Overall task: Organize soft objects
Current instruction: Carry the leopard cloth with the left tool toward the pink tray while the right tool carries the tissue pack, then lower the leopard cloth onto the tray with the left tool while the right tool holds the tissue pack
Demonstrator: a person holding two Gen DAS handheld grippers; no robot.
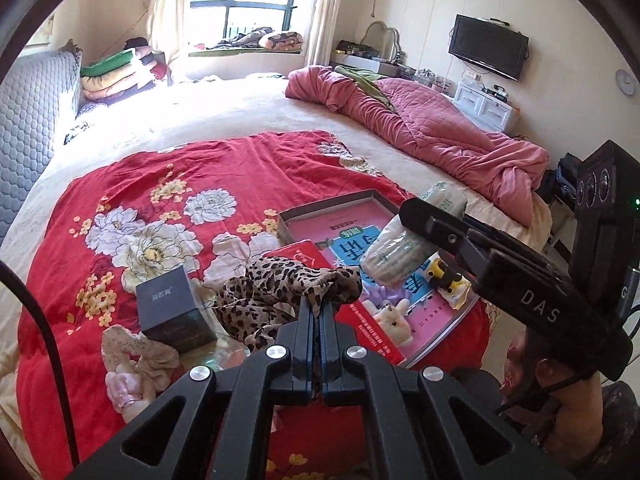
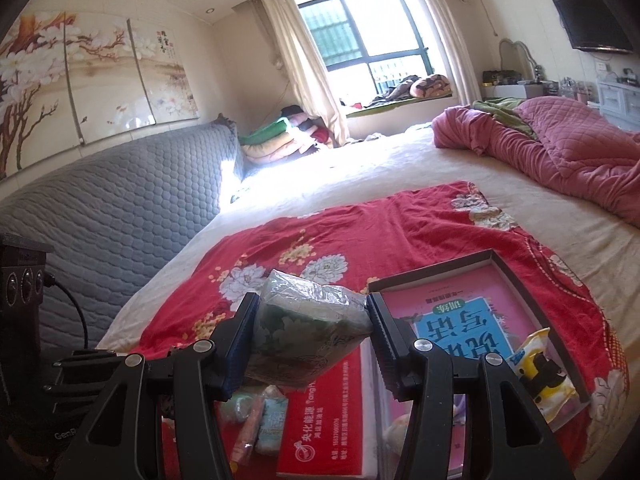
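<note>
Now, left gripper: jaws fully closed, pinching a fold of the leopard-print scarf; rest of the cloth draped down toward the red floral blanket.
Right gripper: jaws about half open, pads pressed against both sides of a plastic-wrapped tissue pack, held clear above the blanket.
Tissue pack from the left wrist view: hanging over the shallow box.
Shallow box: on the blanket, a pink book with a blue title panel inside, a white plush rabbit and a yellow snack bag lying in it.
Red pack: flat, just beside the box.
Dark cube box: upright on the blanket, near the scarf.
Pale speckled cloth: crumpled just beside the cube.
Pink quilt: bunched on the bed's far side.
</note>
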